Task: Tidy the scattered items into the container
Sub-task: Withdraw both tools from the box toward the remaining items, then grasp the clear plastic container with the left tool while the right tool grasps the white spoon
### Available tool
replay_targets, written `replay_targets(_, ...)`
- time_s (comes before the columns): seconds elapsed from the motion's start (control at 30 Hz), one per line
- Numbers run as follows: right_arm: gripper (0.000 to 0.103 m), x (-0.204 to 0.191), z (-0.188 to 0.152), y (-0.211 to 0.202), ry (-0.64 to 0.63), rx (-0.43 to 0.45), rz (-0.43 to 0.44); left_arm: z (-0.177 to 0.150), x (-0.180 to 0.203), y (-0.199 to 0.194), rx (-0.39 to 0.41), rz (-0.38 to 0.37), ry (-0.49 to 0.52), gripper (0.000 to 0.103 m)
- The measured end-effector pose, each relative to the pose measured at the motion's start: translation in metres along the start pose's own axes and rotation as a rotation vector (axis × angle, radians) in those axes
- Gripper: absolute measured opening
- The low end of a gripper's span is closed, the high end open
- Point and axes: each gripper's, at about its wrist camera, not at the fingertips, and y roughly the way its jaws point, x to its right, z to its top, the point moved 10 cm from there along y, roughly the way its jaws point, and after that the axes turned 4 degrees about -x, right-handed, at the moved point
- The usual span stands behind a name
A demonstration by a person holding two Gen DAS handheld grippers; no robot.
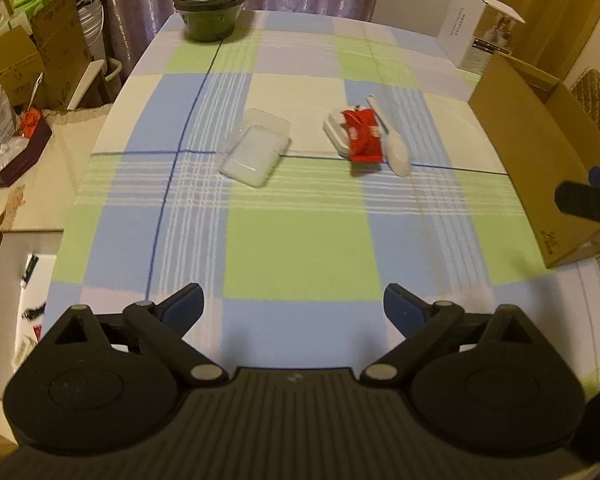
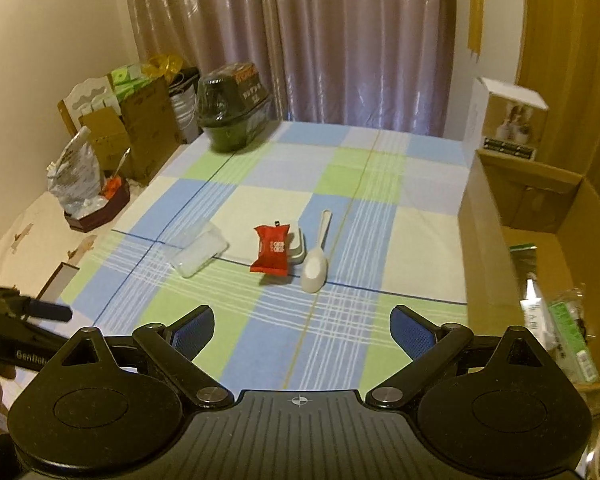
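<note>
On the checked tablecloth lie a clear plastic box, a red snack packet leaning on a small white box, and a white scoop. The cardboard box stands at the table's right edge, with several packets inside. My left gripper is open and empty, well short of the items. My right gripper is open and empty, near the table's front edge, left of the cardboard box.
A dark green wrapped pot stands at the table's far left corner. A white carton stands behind the cardboard box. Boxes and bags crowd a side surface to the left. Curtains hang behind.
</note>
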Motion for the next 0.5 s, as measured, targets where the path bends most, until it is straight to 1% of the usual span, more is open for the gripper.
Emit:
replay_targets(0.13,0.099,-0.003,0.004,0.024,-0.006,-0.024,0.019,0.02,-0.013,0.018,0.006,0.022,0.046,0.098)
replay_targets(0.23,0.099,-0.004,0.01,0.044,-0.007,-0.036,0.026,0.036,-0.022,0.033,0.012,0.013,0.072,0.098)
replay_targets(0.33,0.099,0.0,0.015,0.064,-0.007,-0.044,0.024,0.052,-0.029,0.049,0.015,0.021,0.108,0.099)
replay_targets(0.5,0.099,0.013,0.021,0.097,-0.002,-0.06,0.006,0.074,-0.033,0.076,0.017,0.013,0.157,0.099)
